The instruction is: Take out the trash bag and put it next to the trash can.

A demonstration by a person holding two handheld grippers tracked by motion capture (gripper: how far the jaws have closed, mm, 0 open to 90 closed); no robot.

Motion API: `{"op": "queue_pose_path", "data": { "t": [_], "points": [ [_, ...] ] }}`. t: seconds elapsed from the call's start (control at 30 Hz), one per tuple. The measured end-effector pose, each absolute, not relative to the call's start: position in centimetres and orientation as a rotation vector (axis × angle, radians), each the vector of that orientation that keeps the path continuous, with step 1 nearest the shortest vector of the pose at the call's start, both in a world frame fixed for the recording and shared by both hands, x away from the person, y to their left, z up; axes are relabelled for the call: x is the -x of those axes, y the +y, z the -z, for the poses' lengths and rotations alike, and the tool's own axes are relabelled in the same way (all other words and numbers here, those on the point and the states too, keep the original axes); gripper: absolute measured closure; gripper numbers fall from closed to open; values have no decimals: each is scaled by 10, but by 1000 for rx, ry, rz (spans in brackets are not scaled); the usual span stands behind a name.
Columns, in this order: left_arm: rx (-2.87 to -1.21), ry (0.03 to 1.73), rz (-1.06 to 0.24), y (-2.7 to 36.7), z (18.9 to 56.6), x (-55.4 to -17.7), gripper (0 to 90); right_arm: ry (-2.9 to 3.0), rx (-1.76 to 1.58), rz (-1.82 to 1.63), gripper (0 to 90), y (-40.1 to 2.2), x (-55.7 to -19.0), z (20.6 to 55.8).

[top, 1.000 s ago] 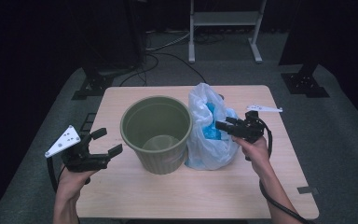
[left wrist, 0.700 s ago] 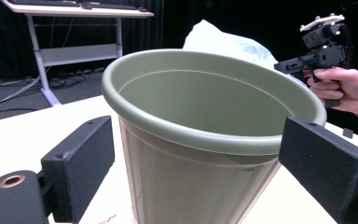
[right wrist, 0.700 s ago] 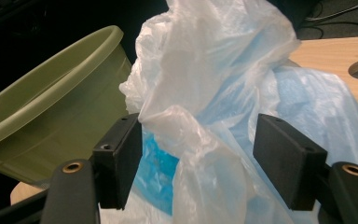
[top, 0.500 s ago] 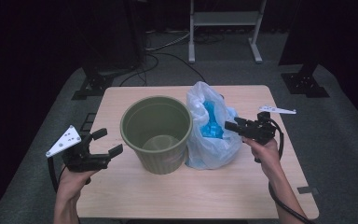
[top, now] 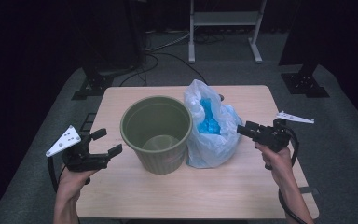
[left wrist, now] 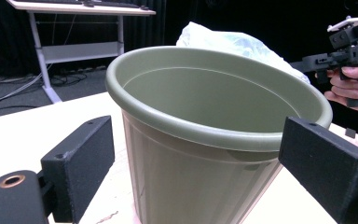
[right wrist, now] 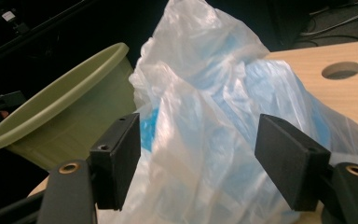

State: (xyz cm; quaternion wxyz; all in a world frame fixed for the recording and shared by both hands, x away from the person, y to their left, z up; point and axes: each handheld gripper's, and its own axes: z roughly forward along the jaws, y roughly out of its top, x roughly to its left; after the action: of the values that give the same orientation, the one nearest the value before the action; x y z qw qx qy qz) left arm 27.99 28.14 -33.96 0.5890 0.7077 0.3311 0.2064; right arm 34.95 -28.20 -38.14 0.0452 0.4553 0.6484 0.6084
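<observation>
Standing upright beside the bin [top: 157, 133], the bag [top: 212, 135] peaks upward; both the right gripper [top: 243, 131] and the left gripper [top: 107, 142] gape, holding nothing.

Light falls from overhead onto the pale surface [top: 168, 196], which reads bright in the high view; floor and backdrop beyond it drop to near black. Soft, short shadow under the green bin [top: 156, 133]. High view slightly soft, low in detail. Left gripper view: bin rim [left wrist: 214, 130] sharp, near black pads grainy, surface at left washed out. Right gripper view: the plastic bag [right wrist: 223, 130] glares white at its folds, mildly blurred; background dim, murky at left.
</observation>
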Motion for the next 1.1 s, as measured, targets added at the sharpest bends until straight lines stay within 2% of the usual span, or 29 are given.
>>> {"op": "queue_pose_path", "data": {
  "t": [0.37,1.1],
  "points": [
    [-1651,778,-472,283,341,-281,92,1962,-1461,-1882,295,-295,-340,402],
    [-1632,781,-456,286,342,-281,92,1970,-1483,-1849,291,-292,-319,433]
  ]
}}
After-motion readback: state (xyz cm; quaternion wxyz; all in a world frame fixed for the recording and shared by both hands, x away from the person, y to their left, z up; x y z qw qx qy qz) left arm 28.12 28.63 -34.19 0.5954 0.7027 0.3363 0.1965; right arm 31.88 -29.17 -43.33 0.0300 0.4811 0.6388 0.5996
